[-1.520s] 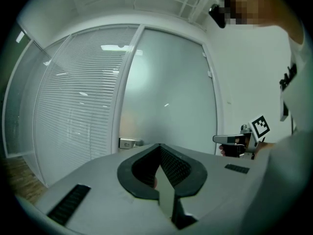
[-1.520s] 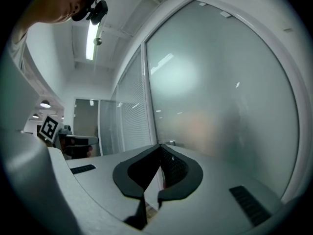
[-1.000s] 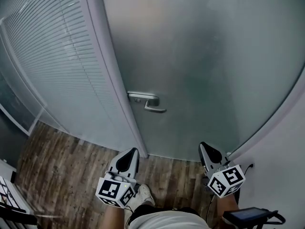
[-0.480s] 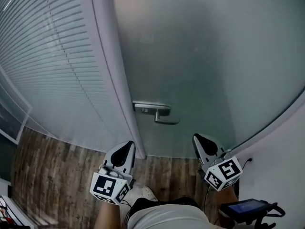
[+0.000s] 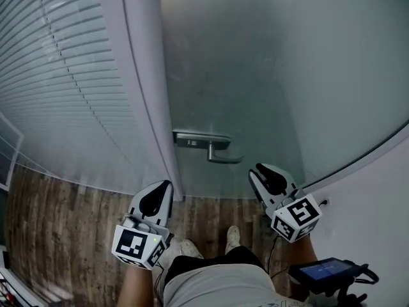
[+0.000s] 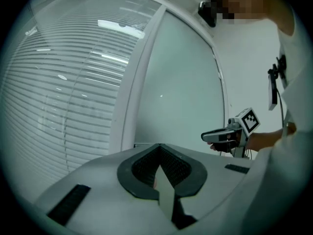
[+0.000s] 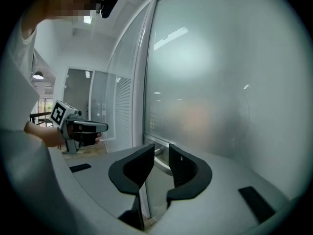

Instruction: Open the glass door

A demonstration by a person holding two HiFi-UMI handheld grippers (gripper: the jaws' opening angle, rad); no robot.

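- Facing the closed frosted glass door [image 5: 275, 75]; its lever handle [image 5: 208, 147] sits at the left edge, beside a slatted blind [image 5: 57, 75].
- Right gripper [image 5: 263, 173] hovers just below-right of the handle; its jaws have just been opening, seemingly with nothing between them.
- Left gripper [image 5: 161, 192]: jaws pressed together, empty, above the wood floor [image 5: 57, 216].

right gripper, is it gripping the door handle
No, in the head view the right gripper sits short of the door handle, and its jaws have just been opening with nothing between them.
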